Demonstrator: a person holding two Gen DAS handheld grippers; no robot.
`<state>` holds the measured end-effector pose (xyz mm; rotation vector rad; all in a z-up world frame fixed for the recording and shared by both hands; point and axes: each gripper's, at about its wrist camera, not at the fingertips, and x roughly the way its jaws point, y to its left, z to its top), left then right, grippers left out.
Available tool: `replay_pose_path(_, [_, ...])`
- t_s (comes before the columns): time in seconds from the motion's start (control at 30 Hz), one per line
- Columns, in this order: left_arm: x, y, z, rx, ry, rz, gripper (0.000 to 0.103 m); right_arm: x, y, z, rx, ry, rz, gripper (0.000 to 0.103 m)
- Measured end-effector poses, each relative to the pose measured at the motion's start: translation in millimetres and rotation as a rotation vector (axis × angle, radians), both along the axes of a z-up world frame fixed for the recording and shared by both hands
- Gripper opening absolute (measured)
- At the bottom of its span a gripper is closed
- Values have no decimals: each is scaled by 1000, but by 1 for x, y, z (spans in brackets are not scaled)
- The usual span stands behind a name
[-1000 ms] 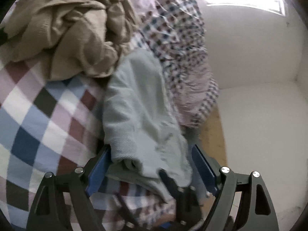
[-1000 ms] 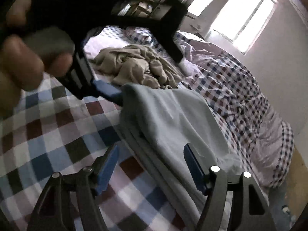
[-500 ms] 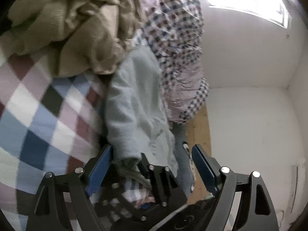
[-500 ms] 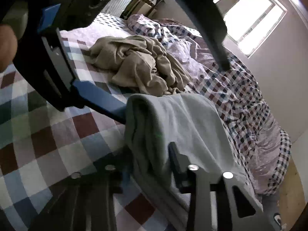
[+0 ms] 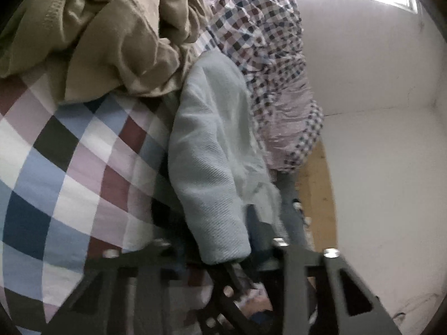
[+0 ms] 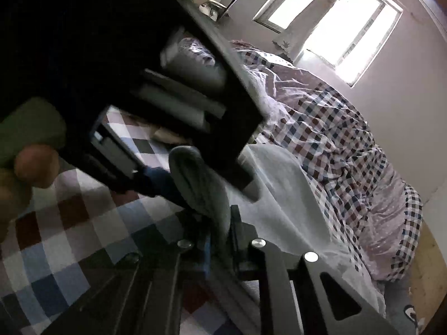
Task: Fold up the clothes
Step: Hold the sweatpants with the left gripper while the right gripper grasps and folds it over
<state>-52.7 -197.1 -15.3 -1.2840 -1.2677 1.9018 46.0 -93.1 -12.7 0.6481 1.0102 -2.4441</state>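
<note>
step in hand, as judged: both grippers are taking hold of one end of the pale blue garment (image 5: 212, 150) so that a fold can be made. the garment is lying in a long strip on the checked bed cover (image 5: 56, 173), running along the bed's side edge toward the crumpled small-check quilt (image 5: 273, 64); the tan clothes (image 5: 97, 33) are sitting heaped beyond it, touching its far end.

left gripper (image 5: 216, 247): its jaws have just been closing, and the rolled near end of the garment is sitting between them; the pads appear to be pressing the cloth, so it is grasping the garment. blur is hiding the exact contact.

right gripper (image 6: 219, 236): its jaws have just been closing too, and are now standing close together, clenched on a bunched ridge of the same garment (image 6: 201, 184). in its view the left tool is filling the upper left, with a hand (image 6: 25, 173) holding it just beside.

next move, as judged: lifting both held points together and carrying them over the flat part of the garment toward its far end, keeping the two grips level so the cloth is not twisting or slipping out.
</note>
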Motion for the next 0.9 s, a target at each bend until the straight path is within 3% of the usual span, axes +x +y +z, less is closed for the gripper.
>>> replay_pose_path(0.07, [-1, 1, -1, -13, -12, 15, 24, 7, 8, -2, 27, 23, -7, 32])
replay_pose_path(0.13, [1, 0, 1, -24, -8, 25, 19, 15, 19, -5, 56, 75, -31, 73])
replay_pose_path(0.17, [3, -1, 4, -28, 10, 31, 18, 16, 28, -7, 66, 86, -50, 75])
replay_pose_path(0.33, [7, 6, 24, -35, 96, 57, 13, 8, 80, -16, 131, 85, -182, 75])
replay_pose_path(0.5, [6, 5, 26, 16, 114, 86, 13, -5, 136, -15, 192, 96, -290, 74])
replay_pose_path(0.67, [6, 5, 27, 20, 125, 95, 13, -9, 155, -16, 248, 106, -283, 72])
replay_pose_path(0.7, [7, 5, 27, 16, 128, 96, 13, -9, 156, -17, 262, 109, -274, 64])
replay_pose_path(0.8, [6, 5, 27, 1, 128, 90, 13, -10, 147, -33, 347, 96, -198, 24])
replay_pose_path(0.9, [5, 6, 25, -16, 117, 87, 13, -15, 146, -38, 360, 69, -172, 17])
